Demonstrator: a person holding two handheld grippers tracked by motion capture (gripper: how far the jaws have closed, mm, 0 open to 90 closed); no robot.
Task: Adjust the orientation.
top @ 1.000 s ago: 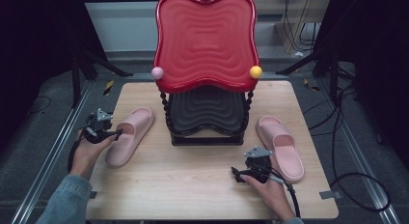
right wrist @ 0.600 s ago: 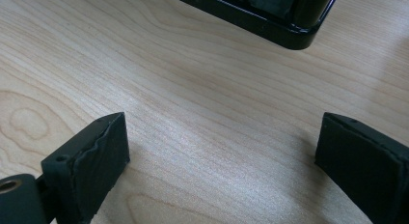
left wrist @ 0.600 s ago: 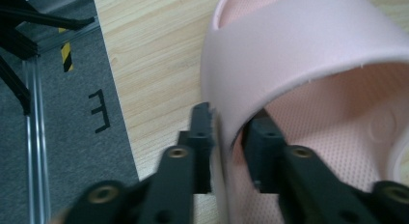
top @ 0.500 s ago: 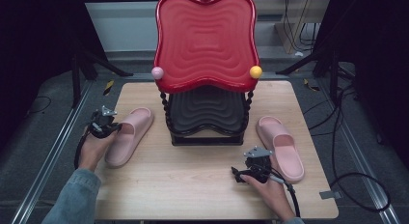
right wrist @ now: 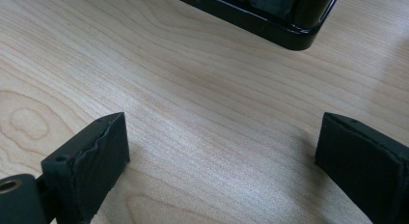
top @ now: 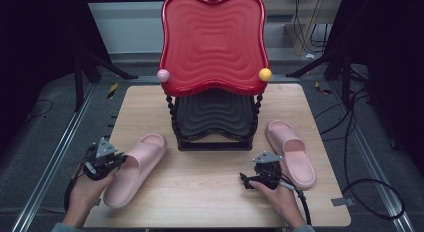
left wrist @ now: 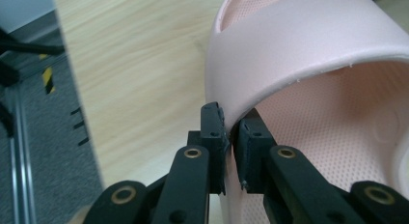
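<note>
The left tongs (top: 117, 159) hold the left pink slipper (top: 135, 167) by the edge of its strap. In the left gripper view the two black pads are pinched together on the thin pink band (left wrist: 308, 55), one pad outside it and one inside. The jaws have just been closing, and the strap now sits between them.

This slipper lies on the left part of the table (top: 210, 192), toward the near edge. Its long axis runs slantwise: the heel points to the near left corner and the toe to the far right, toward the foot of the black rack (top: 215, 137) under the red tray (top: 212, 42). The tongs come at it from its left side, so the slipper's body stretches away to the right and far from the grip, and any lift will likely pivot about that strap.

The right tongs (top: 250, 178) rest low on the near right of the table with jaws wide apart and nothing between them. The second pink slipper (top: 290, 152) lies just to their right, long axis running near to far, so the right hand is the nearer one to it.
</note>
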